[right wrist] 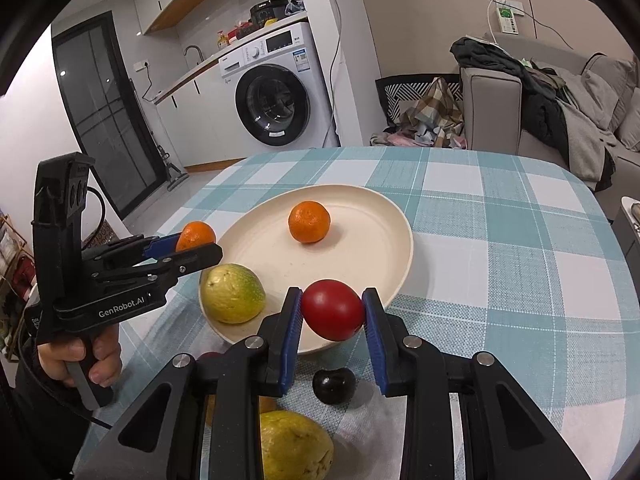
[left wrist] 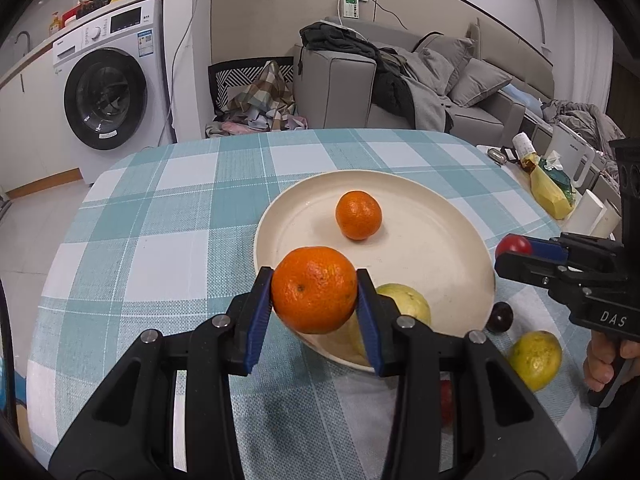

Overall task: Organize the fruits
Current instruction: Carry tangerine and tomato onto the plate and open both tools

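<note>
- Jaws of the left gripper (left wrist: pixel 316 296) are clamped on an orange (left wrist: pixel 315 289), pads pressing its two sides; it hangs over the plate's (left wrist: pixel 440 248) near-left rim.
- Jaws of the right gripper (right wrist: pixel 333 312) are narrowed tight onto a red fruit (right wrist: pixel 333 309), gripped across its sides and carried over the plate's near rim, to the right of the orange.
- Both fruits lie ahead of the bare middle of the plate, so I judge each release calls for a short reach forward and down.
- Neither round fruit offers a long axis to line up; the red one looks slightly egg-shaped, lying crosswise between the pads.
- A second orange (right wrist: pixel 309 222) already sits on the plate's far half, well apart from both grippers.
- A guava (right wrist: pixel 232 294) rests at the plate's near-left edge, just below the left gripper's path; that hand is nearer to it and could knock it.
- Off the plate, near the table's (right wrist: pixel 520 240) front edge, a dark plum (right wrist: pixel 334 386) and another guava (right wrist: pixel 296 446) wait on the cloth.
</note>
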Motion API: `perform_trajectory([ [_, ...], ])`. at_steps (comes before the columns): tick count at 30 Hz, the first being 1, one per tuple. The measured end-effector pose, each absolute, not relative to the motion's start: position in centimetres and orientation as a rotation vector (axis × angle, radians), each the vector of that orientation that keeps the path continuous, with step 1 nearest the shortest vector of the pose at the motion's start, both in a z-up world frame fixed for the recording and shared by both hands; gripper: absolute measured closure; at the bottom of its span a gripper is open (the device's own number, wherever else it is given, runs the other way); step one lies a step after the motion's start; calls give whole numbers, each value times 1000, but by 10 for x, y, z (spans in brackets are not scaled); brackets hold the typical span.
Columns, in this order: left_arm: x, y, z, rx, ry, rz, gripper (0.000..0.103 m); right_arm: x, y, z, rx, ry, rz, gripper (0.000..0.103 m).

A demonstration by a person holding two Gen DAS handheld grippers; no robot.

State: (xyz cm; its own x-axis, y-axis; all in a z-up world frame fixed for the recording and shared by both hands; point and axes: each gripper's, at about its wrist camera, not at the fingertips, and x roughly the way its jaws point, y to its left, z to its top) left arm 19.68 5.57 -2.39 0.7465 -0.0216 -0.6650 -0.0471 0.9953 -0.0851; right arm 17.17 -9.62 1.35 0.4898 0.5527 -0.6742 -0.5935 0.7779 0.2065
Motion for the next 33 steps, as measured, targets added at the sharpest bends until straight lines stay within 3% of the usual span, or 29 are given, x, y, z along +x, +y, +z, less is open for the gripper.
perform_trajectory([
  [29, 213, 50, -43, -79, 770, -13, 66, 184, -85, -2, -54, 837, 708, 72],
  [33, 211, 50, -43, -76, 770, -13, 66, 182, -88, 0, -57, 817, 676, 66],
])
